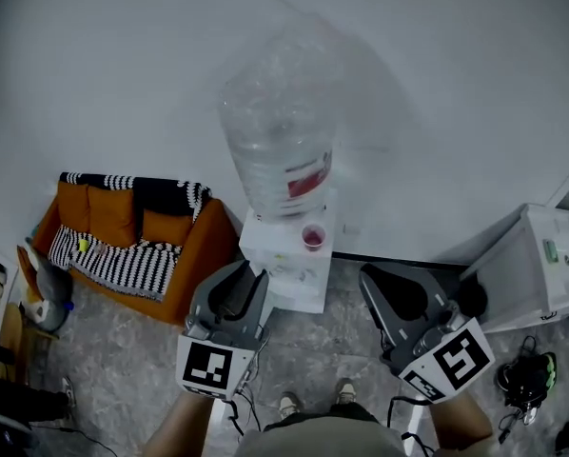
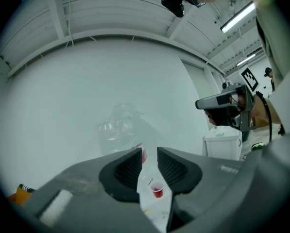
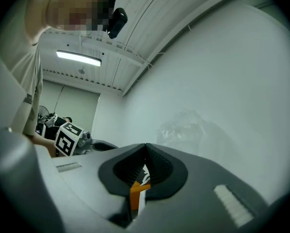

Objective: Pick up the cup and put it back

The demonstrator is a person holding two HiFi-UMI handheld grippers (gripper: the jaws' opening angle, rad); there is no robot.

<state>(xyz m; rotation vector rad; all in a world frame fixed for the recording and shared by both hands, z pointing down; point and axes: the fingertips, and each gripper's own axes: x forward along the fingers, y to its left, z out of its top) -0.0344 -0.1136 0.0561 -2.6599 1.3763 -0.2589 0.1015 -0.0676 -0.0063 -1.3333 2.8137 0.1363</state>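
Note:
A small red cup (image 1: 313, 237) stands on the white water dispenser (image 1: 286, 279), under its big clear bottle (image 1: 275, 131). My left gripper (image 1: 249, 276) hovers level just left of and in front of the dispenser, apart from the cup. In the left gripper view its jaws (image 2: 149, 152) stand a little apart with nothing between them, and the cup (image 2: 156, 190) shows far off through the gap. My right gripper (image 1: 372, 279) hangs to the right of the dispenser. In the right gripper view its tips (image 3: 145, 147) meet, empty.
An orange sofa (image 1: 123, 236) with a striped blanket sits against the wall at the left. A white cabinet (image 1: 541, 265) stands at the right, with dark gear (image 1: 524, 379) on the floor by it. The person's feet (image 1: 313, 403) are on the grey floor below.

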